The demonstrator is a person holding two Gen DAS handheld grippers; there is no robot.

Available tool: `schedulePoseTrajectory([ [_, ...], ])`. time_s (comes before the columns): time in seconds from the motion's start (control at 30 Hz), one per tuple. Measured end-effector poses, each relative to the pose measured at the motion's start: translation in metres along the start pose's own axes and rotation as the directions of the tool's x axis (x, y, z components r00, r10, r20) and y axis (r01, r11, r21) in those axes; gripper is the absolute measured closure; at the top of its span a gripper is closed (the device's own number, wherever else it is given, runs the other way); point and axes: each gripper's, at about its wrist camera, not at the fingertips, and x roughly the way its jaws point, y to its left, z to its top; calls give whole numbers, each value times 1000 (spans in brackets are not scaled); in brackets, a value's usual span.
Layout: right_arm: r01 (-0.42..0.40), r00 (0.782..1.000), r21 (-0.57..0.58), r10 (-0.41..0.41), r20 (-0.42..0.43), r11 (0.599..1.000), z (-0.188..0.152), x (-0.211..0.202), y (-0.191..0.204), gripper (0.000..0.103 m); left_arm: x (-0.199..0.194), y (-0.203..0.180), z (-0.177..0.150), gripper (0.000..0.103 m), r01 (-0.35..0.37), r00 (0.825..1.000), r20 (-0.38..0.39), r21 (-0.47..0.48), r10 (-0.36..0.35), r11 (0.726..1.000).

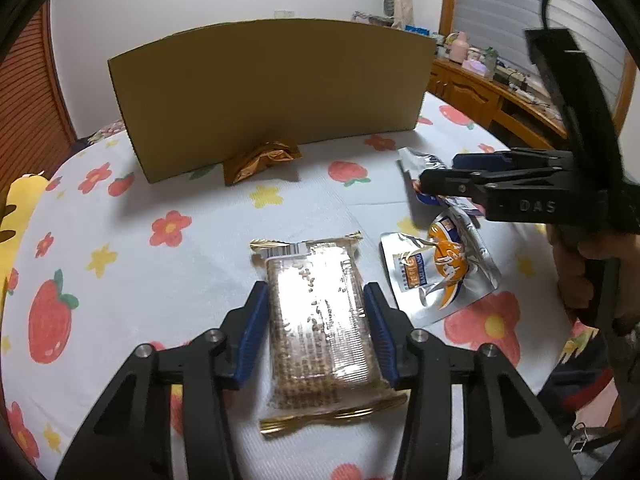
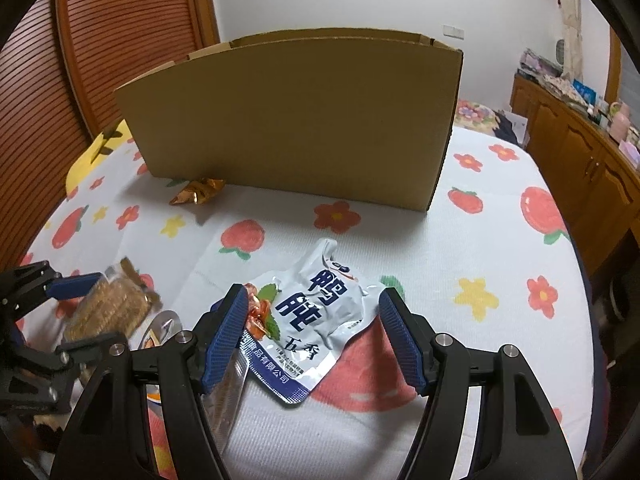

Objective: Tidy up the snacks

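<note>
Indoors, on a flowered bedsheet (image 1: 168, 184), left hand-held gripper (image 1: 316, 312) clamps a cracker pack (image 1: 316, 320); right hand-held gripper (image 2: 312, 320) spread.

White pouch (image 2: 320, 316) in right wrist view is showing big navy "鸭肫", then "五香" toward 6 o'clock; its blue band is reading "品有限公司", first characters hidden. Right gripper (image 1: 440, 174) body in left wrist view is displaying "DAS" at 3 o'clock. Print on the cracker pack (image 1: 320, 320) and the orange-and-silver pouch (image 1: 436, 268) is probably too blurred to read.
</note>
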Motion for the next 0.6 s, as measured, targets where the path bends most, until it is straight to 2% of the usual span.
schedulePoseTrajectory([
  [0.23, -15, 999, 24, 16, -44, 1000, 1, 9, -5, 33, -6, 10, -4, 59, 7, 1000, 25, -30, -6, 1000],
  [0.43, 16, 998, -18, -17, -63, 1000, 2, 11, 2, 33, -7, 16, -6, 59, -1, 999, 34, -45, 2, 999],
  [0.57, 15, 997, -21, -17, -73, 1000, 8, 16, 6, 36, -7, 17, -8, 58, 4, 999, 41, -48, -2, 999],
  [0.6, 12, 997, -23, -14, -73, 1000, 9, 17, 6, 42, -7, 18, -9, 58, 7, 999, 43, -51, -5, 999],
])
